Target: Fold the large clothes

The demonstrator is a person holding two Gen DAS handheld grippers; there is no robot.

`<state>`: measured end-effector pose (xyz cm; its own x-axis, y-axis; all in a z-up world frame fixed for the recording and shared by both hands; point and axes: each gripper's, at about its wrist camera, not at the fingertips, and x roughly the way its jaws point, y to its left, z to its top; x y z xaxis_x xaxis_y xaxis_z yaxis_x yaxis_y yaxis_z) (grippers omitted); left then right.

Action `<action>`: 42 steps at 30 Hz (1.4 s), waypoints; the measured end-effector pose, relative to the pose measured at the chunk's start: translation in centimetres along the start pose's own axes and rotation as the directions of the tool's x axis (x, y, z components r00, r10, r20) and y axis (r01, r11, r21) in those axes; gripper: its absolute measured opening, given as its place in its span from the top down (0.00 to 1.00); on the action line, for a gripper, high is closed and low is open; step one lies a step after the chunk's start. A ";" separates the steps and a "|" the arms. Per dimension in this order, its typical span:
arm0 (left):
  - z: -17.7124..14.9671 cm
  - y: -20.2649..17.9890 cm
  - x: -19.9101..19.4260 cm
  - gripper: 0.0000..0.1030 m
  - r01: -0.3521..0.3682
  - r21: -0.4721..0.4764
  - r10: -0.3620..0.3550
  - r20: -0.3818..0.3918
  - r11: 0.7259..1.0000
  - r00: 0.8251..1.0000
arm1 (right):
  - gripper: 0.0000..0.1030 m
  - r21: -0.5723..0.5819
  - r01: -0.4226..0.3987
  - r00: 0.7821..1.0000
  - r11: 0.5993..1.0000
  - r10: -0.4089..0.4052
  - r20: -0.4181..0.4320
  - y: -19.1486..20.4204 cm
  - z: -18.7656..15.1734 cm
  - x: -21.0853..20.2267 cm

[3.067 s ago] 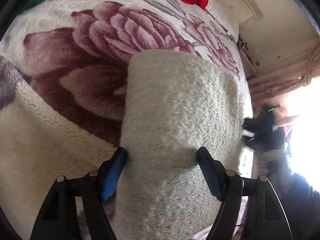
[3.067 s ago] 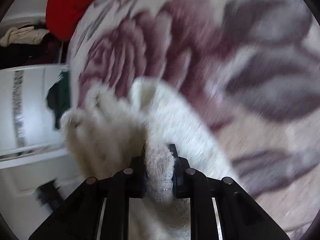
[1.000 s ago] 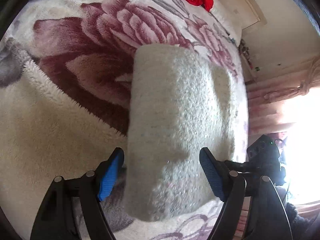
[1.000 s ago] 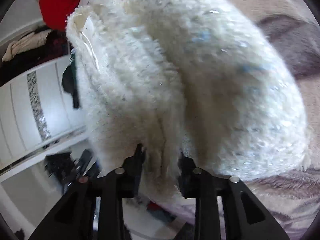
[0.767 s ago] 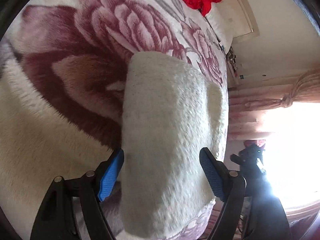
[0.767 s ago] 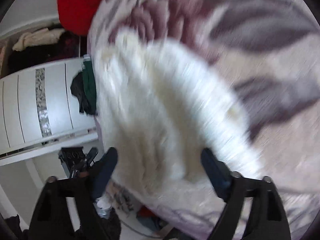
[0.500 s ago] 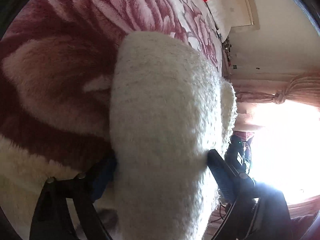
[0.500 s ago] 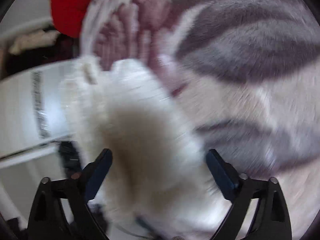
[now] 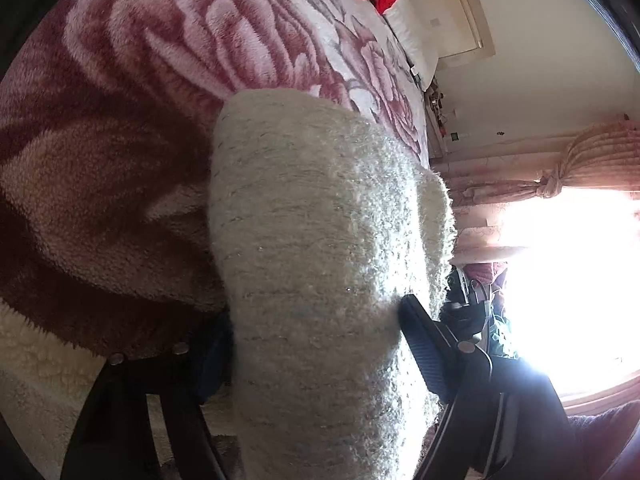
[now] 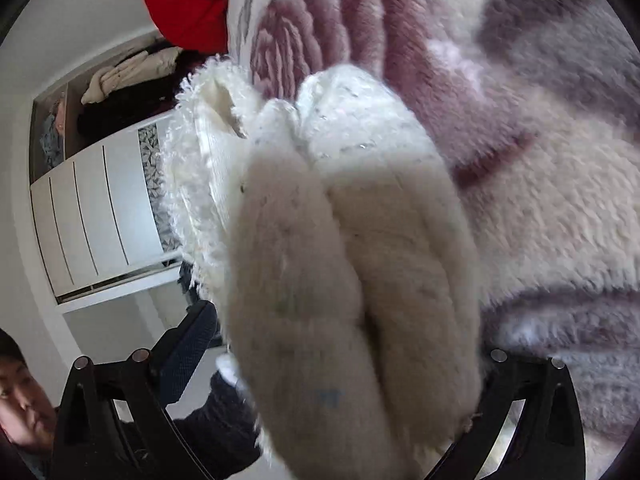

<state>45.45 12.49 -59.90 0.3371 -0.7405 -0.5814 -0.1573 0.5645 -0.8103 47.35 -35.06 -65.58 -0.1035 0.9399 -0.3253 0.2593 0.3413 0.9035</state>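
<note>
Left wrist view shows the folded cream sweater (image 9: pixel 320 264) on the floral blanket (image 9: pixel 120 184), its long axis running straight ahead between the spread jaws of the left hand-held gripper (image 9: pixel 316 332), with the right hand-held gripper (image 10: pixel 344 344) likewise straddling it unclamped.

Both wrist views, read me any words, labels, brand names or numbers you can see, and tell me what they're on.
There is no readable text in either view.
The white tab sewn inside the cream fuzzy garment looks like a label, but no print shows on it.
The small items on the ledge beside the floral blanket are too small to read.
The wardrobe doors carry only a pattern strip.
</note>
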 end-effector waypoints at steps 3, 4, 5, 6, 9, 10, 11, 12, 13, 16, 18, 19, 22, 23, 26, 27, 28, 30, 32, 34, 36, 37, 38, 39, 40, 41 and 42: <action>0.7 -1.0 0.1 0.26 -0.015 0.024 0.015 -0.005 1.000 1.000 | 0.41 0.003 0.042 0.999 0.999 -0.043 0.025 0.7 -1.3 0.8; 1.0 -1.5 0.1 0.27 -0.017 0.028 0.017 -0.008 0.999 1.000 | 0.44 0.007 0.039 0.999 0.999 -0.039 0.037 1.1 -1.6 0.8; 1.3 -1.7 0.2 0.27 -0.017 0.031 0.017 -0.009 0.999 1.000 | 0.50 0.007 0.041 0.998 0.999 -0.041 0.048 1.8 -1.9 1.2; 1.6 -2.1 0.1 0.27 -0.020 0.038 0.020 -0.009 0.999 1.000 | 0.51 0.013 0.038 0.998 0.999 -0.039 0.056 2.1 -2.4 0.7; 3.2 -3.6 0.1 0.27 -0.020 0.066 0.020 -0.007 0.998 1.000 | 0.53 0.007 0.032 0.996 0.999 -0.032 0.080 3.3 -3.0 -1.1; 4.1 -4.2 0.2 0.27 -0.016 0.077 0.017 -0.005 0.997 1.000 | 0.53 0.005 0.020 0.996 1.000 -0.020 0.086 3.8 -2.9 -1.6; 4.8 -4.6 0.4 0.27 -0.014 0.088 0.015 -0.004 0.996 1.000 | 0.54 0.002 0.012 0.996 1.000 -0.013 0.093 4.1 -2.9 -2.5; 5.8 -5.3 0.6 0.27 -0.007 0.099 0.007 -0.002 0.995 1.000 | 0.54 -0.008 0.010 0.994 1.000 -0.009 0.108 4.9 -2.6 -3.1; 7.1 -6.0 1.0 0.27 0.003 0.113 -0.003 -0.002 0.994 1.000 | 0.54 -0.017 0.008 0.992 1.000 -0.006 0.122 5.4 -2.3 -3.7; 10.9 -8.2 2.8 0.27 0.019 0.161 -0.019 -0.004 0.987 1.000 | 0.54 -0.028 -0.023 0.983 0.999 0.028 0.179 6.9 -0.3 -6.1; 13.7 -9.6 4.3 0.27 0.022 0.197 -0.021 -0.009 0.980 1.000 | 0.54 -0.031 -0.032 0.976 0.999 0.038 0.216 7.3 1.6 -7.7; 15.6 -10.4 5.5 0.27 0.027 0.218 -0.024 -0.014 0.976 1.000 | 0.54 -0.031 -0.039 0.971 0.999 0.045 0.235 7.5 2.9 -8.5; 20.9 -11.9 8.8 0.27 0.042 0.260 -0.034 -0.034 0.965 0.999 | 0.54 -0.041 -0.050 0.958 0.998 0.060 0.282 8.1 7.0 -10.9; 22.3 -12.3 9.8 0.27 0.042 0.275 -0.032 -0.040 0.961 0.999 | 0.54 -0.044 -0.050 0.953 0.998 0.061 0.298 8.2 8.9 -11.7; 26.7 -13.0 13.7 0.27 0.042 0.322 -0.023 -0.063 0.946 0.998 | 0.54 -0.044 -0.042 0.943 0.998 0.054 0.329 8.2 13.2 -13.4; 27.9 -12.8 15.0 0.27 0.042 0.328 -0.019 -0.073 0.944 0.997 | 0.54 -0.039 -0.040 0.939 0.998 0.051 0.340 7.9 14.7 -13.9; 29.0 -12.4 16.6 0.27 0.034 0.332 -0.005 -0.088 0.943 0.996 | 0.54 -0.031 -0.034 0.934 0.999 0.043 0.356 7.8 16.1 -14.2; 30.1 -11.3 18.8 0.27 0.004 0.328 0.038 -0.121 0.945 0.992 | 0.54 0.000 -0.016 0.927 1.000 0.015 0.374 6.9 19.4 -14.8; 30.1 -10.2 20.3 0.26 -0.042 0.346 0.098 -0.146 0.937 0.984 | 0.54 0.042 0.025 0.926 0.999 -0.039 0.375 5.6 21.6 -15.1; 30.2 -9.4 20.2 0.26 -0.019 0.337 0.078 -0.162 0.941 0.984 | 0.54 0.053 0.035 0.934 0.998 -0.052 0.354 4.9 22.4 -15.2; 29.8 -9.3 19.5 0.26 -0.030 0.341 0.090 -0.162 0.940 0.983 | 0.54 0.044 0.062 0.941 0.997 -0.073 0.329 4.5 22.5 -15.7; 29.5 -9.2 19.0 0.26 -0.039 0.336 0.097 -0.157 0.941 0.983 | 0.54 0.052 0.097 0.942 0.994 -0.108 0.318 4.7 22.5 -16.0; 29.2 -9.3 18.5 0.26 -0.058 0.331 0.113 -0.150 0.942 0.982 | 0.52 0.062 0.116 0.940 0.991 -0.129 0.315 5.5 23.6 -15.8; 29.1 -9.4 18.1 0.26 -0.072 0.326 0.125 -0.143 0.943 0.982 | 0.45 0.067 0.170 0.932 0.983 -0.183 0.312 6.1 23.7 -16.0; 28.7 -9.6 17.3 0.26 -0.102 0.319 0.149 -0.123 0.942 0.981 | 0.39 0.074 0.236 0.915 0.969 -0.248 0.318 7.0 23.6 -16.2; 28.2 -10.1 16.4 0.26 -0.148 0.330 0.189 -0.093 0.932 0.978 | 0.32 0.081 0.292 0.897 0.953 -0.302 0.324 7.7 23.3 -16.5; 27.7 -10.4 15.7 0.26 -0.188 0.339 0.223 -0.067 0.922 0.973 | 0.27 0.077 0.385 0.860 0.920 -0.388 0.332 8.7 22.8 -16.6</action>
<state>78.08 5.10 -58.59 0.2306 -0.6189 -0.7508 0.1060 0.7830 -0.6129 73.24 -47.50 -58.65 0.1292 0.6790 -0.7227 0.2724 0.6765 0.6842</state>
